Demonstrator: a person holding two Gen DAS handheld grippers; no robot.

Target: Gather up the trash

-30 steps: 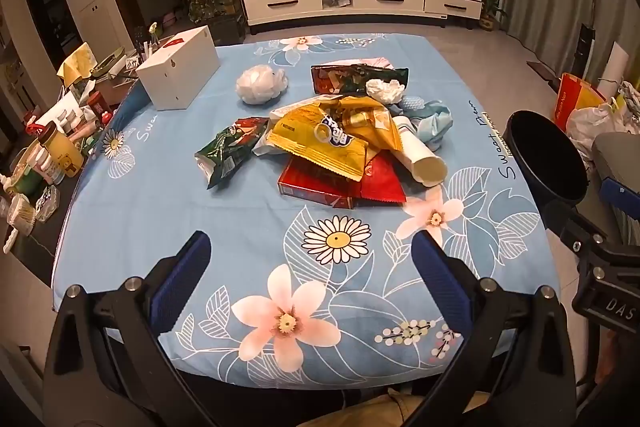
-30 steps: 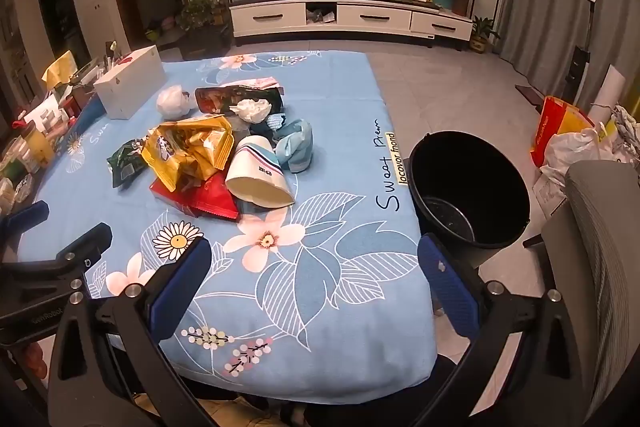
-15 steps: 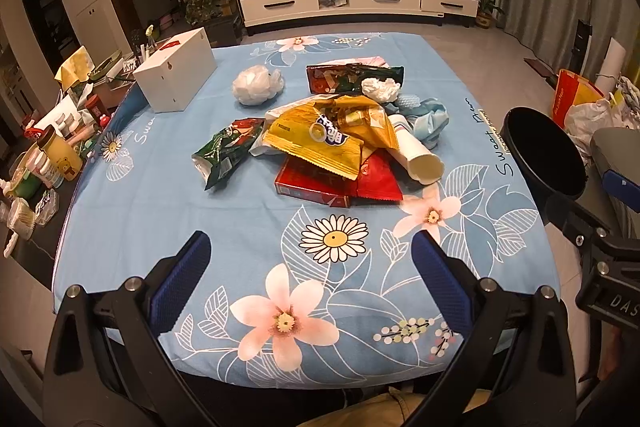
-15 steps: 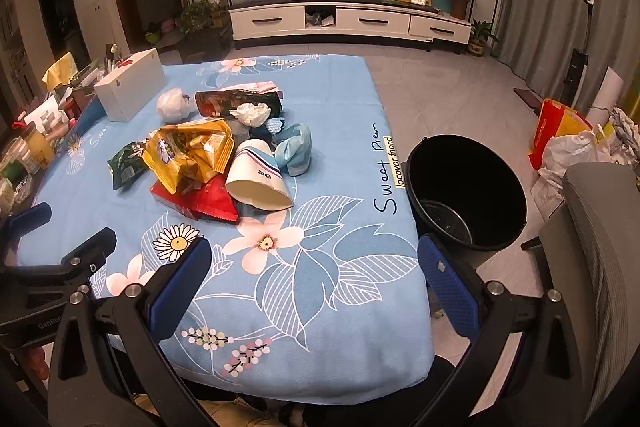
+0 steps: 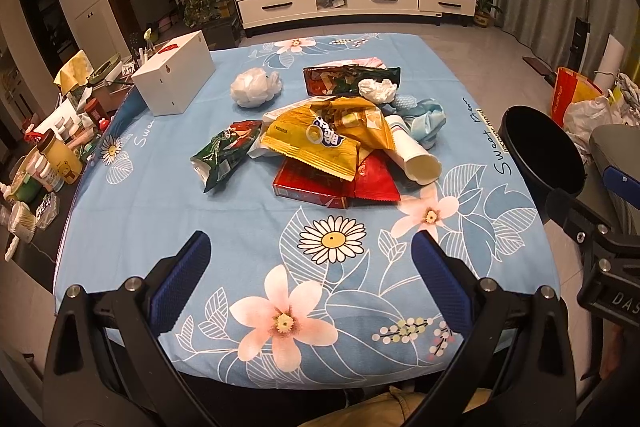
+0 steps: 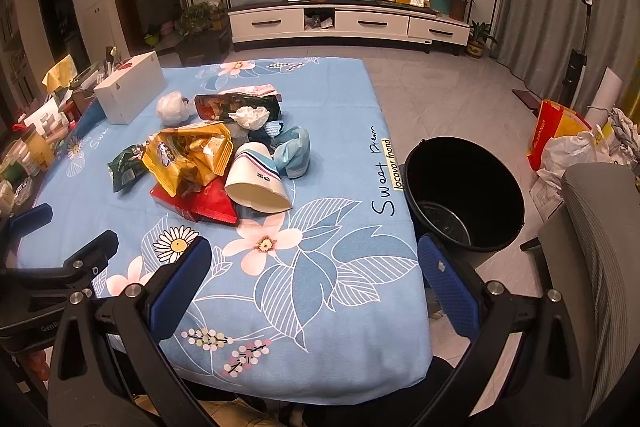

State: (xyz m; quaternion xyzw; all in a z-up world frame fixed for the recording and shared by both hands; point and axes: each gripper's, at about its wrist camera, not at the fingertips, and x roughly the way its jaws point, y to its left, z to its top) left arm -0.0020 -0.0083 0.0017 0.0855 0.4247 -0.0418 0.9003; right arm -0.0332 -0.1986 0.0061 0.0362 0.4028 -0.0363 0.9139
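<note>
A pile of trash lies mid-table: a yellow snack bag point(image 5: 320, 137), a green wrapper point(image 5: 224, 153), a red packet point(image 5: 320, 183), a paper cup point(image 5: 416, 157) on its side, crumpled tissue point(image 5: 376, 89), a white plastic wad point(image 5: 254, 87) and blue cloth point(image 5: 426, 119). The cup point(image 6: 256, 179) and yellow bag point(image 6: 188, 151) also show in the right wrist view. A black bin point(image 6: 464, 195) stands on the floor at the table's right edge. My left gripper point(image 5: 308, 259) and right gripper point(image 6: 312, 259) are both open and empty above the table's near edge.
A white box point(image 5: 174, 79) stands at the back left of the flowered blue tablecloth point(image 5: 160, 211). Jars and bottles point(image 5: 56, 155) crowd a side surface on the left. A grey chair point(image 6: 600, 267) and bags point(image 6: 560, 135) are on the right.
Both views have shifted only slightly; the pile sits a little lower and nearer in frame. Both grippers stay open and empty.
</note>
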